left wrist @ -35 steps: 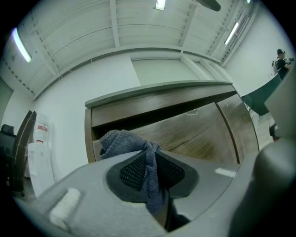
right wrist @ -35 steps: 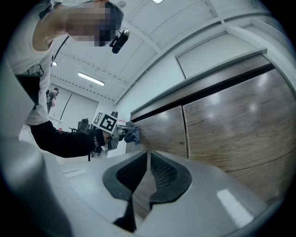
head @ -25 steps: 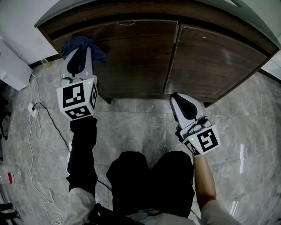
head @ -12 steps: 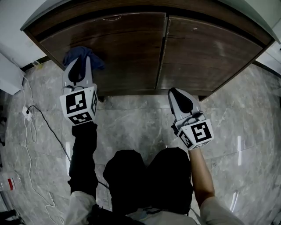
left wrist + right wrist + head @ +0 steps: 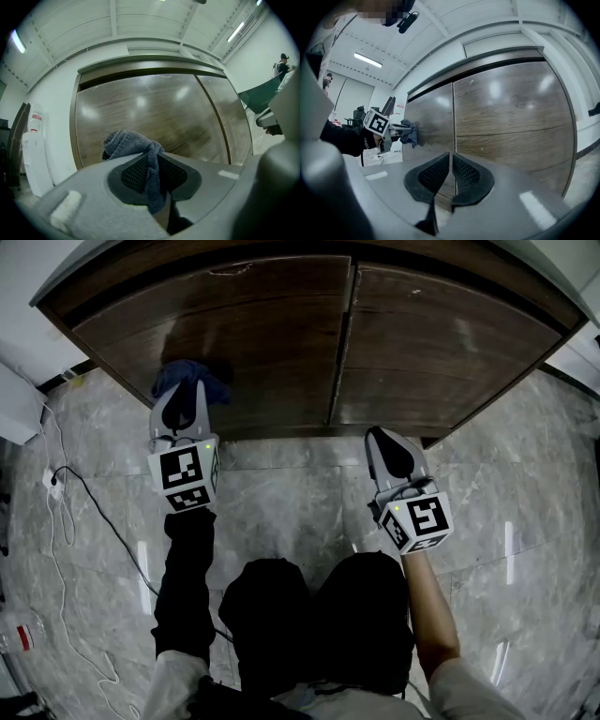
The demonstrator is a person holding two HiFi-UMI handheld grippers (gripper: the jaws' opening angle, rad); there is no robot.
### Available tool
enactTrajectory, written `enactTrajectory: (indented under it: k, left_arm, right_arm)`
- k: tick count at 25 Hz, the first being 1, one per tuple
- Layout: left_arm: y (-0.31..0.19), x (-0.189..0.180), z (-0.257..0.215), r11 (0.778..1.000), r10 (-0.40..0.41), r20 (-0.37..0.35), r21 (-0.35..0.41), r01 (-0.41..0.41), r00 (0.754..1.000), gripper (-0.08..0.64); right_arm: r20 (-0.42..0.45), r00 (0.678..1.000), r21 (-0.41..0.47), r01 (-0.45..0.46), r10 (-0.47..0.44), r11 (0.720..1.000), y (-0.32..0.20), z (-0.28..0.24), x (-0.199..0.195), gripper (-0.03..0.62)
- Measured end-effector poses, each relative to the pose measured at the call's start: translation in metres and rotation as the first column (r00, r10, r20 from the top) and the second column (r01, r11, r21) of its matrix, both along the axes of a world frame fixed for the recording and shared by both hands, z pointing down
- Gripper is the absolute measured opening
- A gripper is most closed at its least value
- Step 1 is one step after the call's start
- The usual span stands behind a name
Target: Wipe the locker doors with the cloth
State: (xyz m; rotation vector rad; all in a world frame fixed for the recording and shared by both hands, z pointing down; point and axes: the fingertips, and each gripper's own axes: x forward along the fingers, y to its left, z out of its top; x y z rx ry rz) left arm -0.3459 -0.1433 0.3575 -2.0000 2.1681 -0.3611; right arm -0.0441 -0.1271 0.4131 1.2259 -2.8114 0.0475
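A dark blue cloth [image 5: 190, 377] is bunched against the lower part of the left locker door [image 5: 253, 334]. My left gripper [image 5: 191, 397] is shut on it. In the left gripper view the cloth [image 5: 130, 143] hangs down between the pads in front of the brown wood door [image 5: 154, 112]. My right gripper [image 5: 387, 442] is shut with nothing in it, held off the base of the right door [image 5: 450, 343], pointing at the seam between the doors [image 5: 453, 126]. The right gripper view shows the left gripper [image 5: 396, 131] pressing the cloth [image 5: 409, 132] on the left door.
A white cable [image 5: 75, 486] and a plug block [image 5: 47, 480] lie on the marble floor at the left, and a plastic bottle [image 5: 17, 627] lies at the lower left. White walls flank the locker. The person's dark legs [image 5: 319, 615] are below the grippers.
The left gripper has slid down the left door with the cloth, from its upper part to near its bottom edge. The right gripper has sunk a little and stays shut.
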Motion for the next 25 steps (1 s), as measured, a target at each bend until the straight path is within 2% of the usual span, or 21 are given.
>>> enactTrajectory:
  k: [15,25]
  left_arm:
    - [0.001,0.001,0.099,0.991,0.0,-0.015,-0.132,-0.001,1.0,0.063]
    - [0.004,-0.002,0.174,0.967,-0.032,-0.062,-0.253,0.015,0.998,0.063]
  right_arm:
    - [-0.022,0.999,-0.024,-0.036,0.036,0.999,-0.006,0.017,0.011,0.026]
    - [-0.034,0.999,-0.033,-0.033,0.032,0.999,-0.009,0.023,0.013,0.025]
